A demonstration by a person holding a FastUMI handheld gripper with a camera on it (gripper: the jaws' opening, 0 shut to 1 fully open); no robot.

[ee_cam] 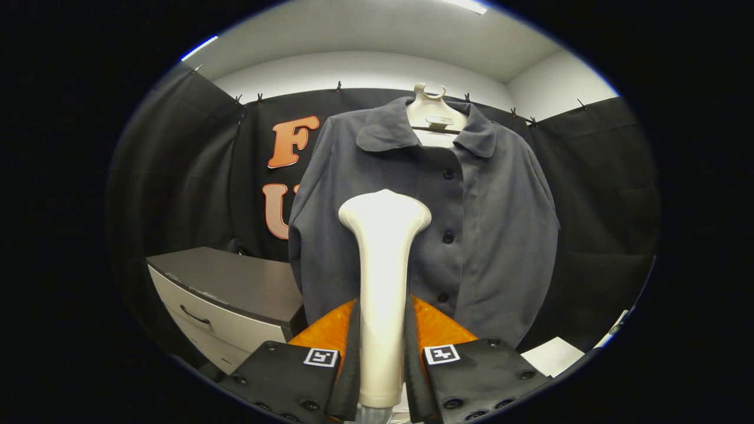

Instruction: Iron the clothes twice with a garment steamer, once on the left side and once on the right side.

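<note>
The gripper [383, 330] was closed on the handle of a white garment steamer [383, 282], both fingers pressing its sides, the steamer head standing upright just beyond the fingertips. Beyond it, a dark grey buttoned jacket [489, 224] hung on a pale hanger [433, 109] before the black cloth wall; whether the head touched the fabric could not be told. A grey drawer cabinet [227, 294] stood beside the jacket's lower part.

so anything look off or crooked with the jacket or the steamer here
Nothing stands out. The grey jacket hangs straight on its hanger, buttoned, collar lying flat. The steamer stands upright, clamped between the fingers of the gripper, its head in front of the jacket's left half.
</note>
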